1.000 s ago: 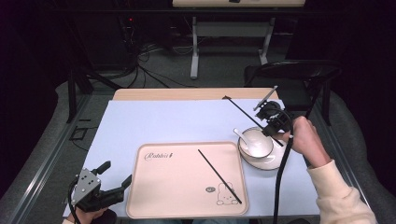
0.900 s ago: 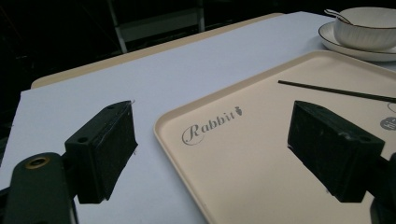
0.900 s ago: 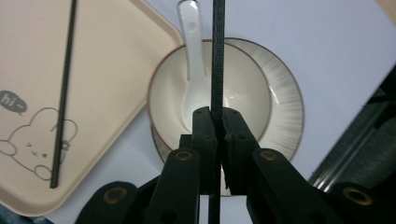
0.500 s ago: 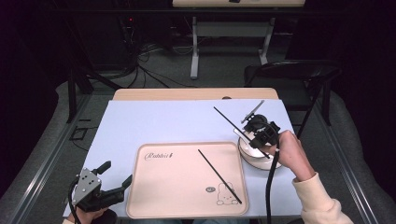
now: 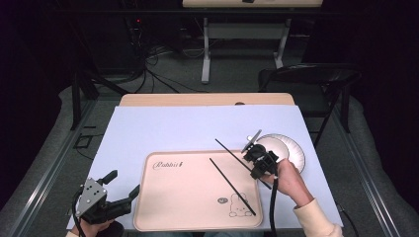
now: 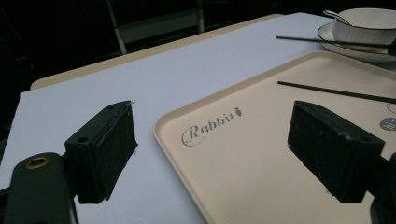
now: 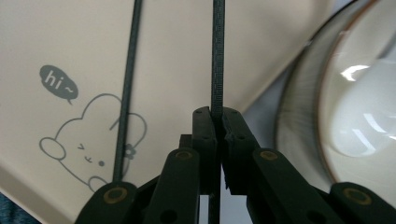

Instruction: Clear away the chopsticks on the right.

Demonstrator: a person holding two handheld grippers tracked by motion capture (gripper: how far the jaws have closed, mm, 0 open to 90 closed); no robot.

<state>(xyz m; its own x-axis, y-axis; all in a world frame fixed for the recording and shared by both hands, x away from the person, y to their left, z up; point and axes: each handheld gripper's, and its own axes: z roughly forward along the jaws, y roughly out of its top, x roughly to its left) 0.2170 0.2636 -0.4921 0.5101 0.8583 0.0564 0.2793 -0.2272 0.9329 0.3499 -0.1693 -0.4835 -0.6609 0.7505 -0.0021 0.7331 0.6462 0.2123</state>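
Right gripper view is showing the right gripper (image 7: 217, 122) clamping a chopstick (image 7: 218, 56) over the tray (image 5: 163, 207) edge, bowl (image 7: 369, 98) at three o'clock. Likely next: lowering it beside the other chopstick (image 5: 232, 186). Left gripper (image 6: 210, 149) is idling, jaws wide, holding nothing.

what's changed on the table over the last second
The right hand-held gripper, shut on a black chopstick, has come down and left from above the bowl to the tray's right edge. The second chopstick on the tray, the bowl and the open left hand-held gripper stayed put.
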